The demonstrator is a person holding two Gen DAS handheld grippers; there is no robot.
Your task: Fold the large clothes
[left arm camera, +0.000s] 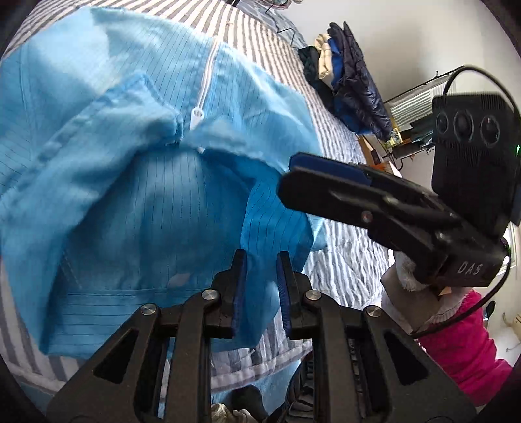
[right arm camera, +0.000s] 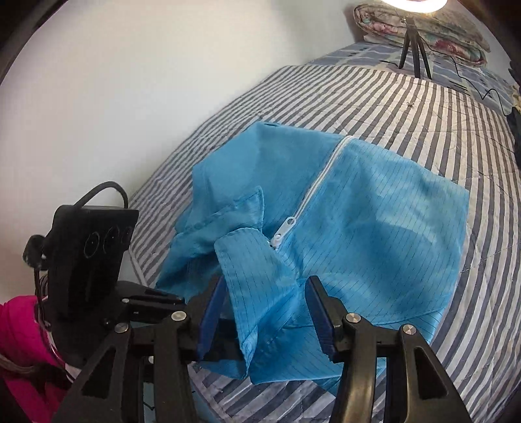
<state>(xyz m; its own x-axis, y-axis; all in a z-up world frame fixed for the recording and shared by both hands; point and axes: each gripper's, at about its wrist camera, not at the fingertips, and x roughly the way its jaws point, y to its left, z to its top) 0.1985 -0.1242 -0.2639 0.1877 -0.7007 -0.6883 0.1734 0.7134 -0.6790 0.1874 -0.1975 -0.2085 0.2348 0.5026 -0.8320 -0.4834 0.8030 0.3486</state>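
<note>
A light blue zip-front garment (left arm camera: pixel 136 182) lies bunched on the striped bed (left arm camera: pixel 345 227), with its white zipper (right arm camera: pixel 312 195) and collar (right arm camera: pixel 241 208) facing up. At the bottom of the left wrist view, my left gripper (left arm camera: pixel 261 255) has its pads nearly together, pinching a hanging fold of the garment near its front edge. My right gripper (left arm camera: pixel 286 177) comes in from the right at the garment's edge. In the right wrist view the right gripper (right arm camera: pixel 267 279) stands wide open, with loose blue cloth (right arm camera: pixel 267 312) between its fingers but not pressed. Its near finger hides the left gripper's tips there.
A pile of dark and cream clothes (left arm camera: pixel 345 81) lies at the bed's far right. A tripod lamp (right arm camera: pixel 413 48) and a folded quilt (right arm camera: pixel 423 29) stand at the head end. A white wall (right arm camera: pixel 130 81) runs along the far side. A pink sleeve (left arm camera: pixel 472 341) is at the right.
</note>
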